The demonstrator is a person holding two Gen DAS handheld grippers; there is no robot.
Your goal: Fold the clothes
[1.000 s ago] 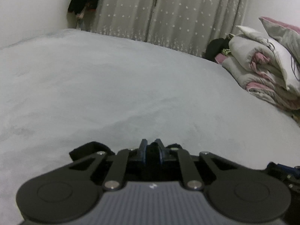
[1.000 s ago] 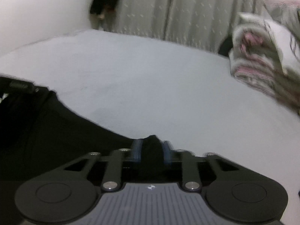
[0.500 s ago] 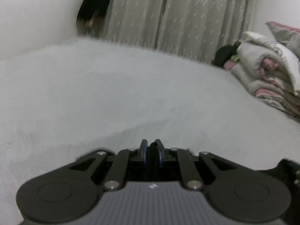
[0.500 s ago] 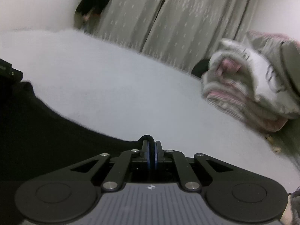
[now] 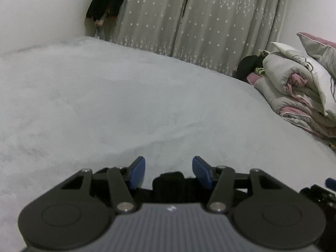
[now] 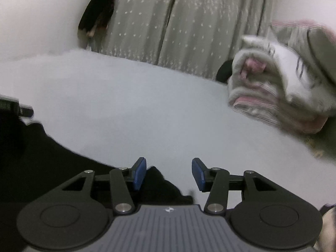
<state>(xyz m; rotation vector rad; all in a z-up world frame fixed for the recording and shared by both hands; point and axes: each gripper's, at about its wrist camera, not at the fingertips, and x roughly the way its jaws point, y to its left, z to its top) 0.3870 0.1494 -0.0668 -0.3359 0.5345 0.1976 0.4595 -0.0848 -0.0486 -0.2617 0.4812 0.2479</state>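
Observation:
A black garment (image 6: 42,163) lies on the grey bed (image 6: 130,109), spread across the lower left of the right wrist view. One corner of it pokes up between the open blue pads of my right gripper (image 6: 169,173), touching neither pad. In the left wrist view my left gripper (image 5: 169,173) is open too, and a small black fold of the garment (image 5: 168,181) sits low between its fingers, free of the pads. Most of the garment is hidden under the gripper bodies.
Folded grey and pink quilts with pillows (image 5: 298,92) are stacked at the bed's right side. Star-patterned curtains (image 5: 189,16) hang behind the bed, and a dark item (image 5: 107,0) hangs in the far left corner. Broad grey bed surface (image 5: 105,96) lies ahead.
Both grippers were shut on the black garment's edge and have now opened, letting it go. The right wrist view has swung and is still blurred.

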